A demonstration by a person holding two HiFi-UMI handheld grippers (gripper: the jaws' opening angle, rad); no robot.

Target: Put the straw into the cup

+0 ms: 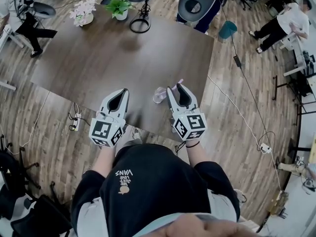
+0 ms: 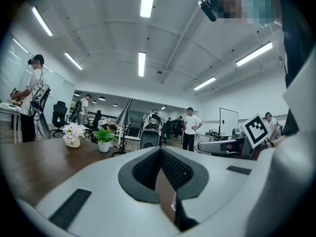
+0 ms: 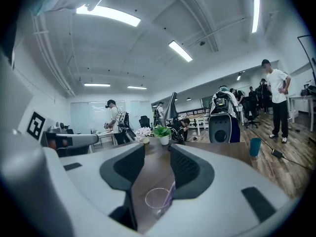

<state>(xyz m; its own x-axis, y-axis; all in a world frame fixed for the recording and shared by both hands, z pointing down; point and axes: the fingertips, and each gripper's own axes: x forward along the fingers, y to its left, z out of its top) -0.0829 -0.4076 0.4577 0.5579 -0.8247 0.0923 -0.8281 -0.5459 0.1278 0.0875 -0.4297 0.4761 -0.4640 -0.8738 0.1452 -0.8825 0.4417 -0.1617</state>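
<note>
The clear plastic cup (image 1: 159,95) stands at the surface's (image 1: 123,58) edge nearest the person. The purple straw (image 3: 170,192) leans inside it and is mostly hidden behind the right gripper (image 1: 176,88) in the head view. That gripper's jaws stand wide apart, just beside the cup and not touching it, while the left gripper (image 1: 122,91), farther along the same edge, has its jaws together on nothing.

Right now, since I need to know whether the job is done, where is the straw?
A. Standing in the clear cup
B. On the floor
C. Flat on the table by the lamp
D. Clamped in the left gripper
A: the right gripper view shows the purple straw leaning inside the clear cup on the table, while the right gripper has its jaws apart and off both.
</note>
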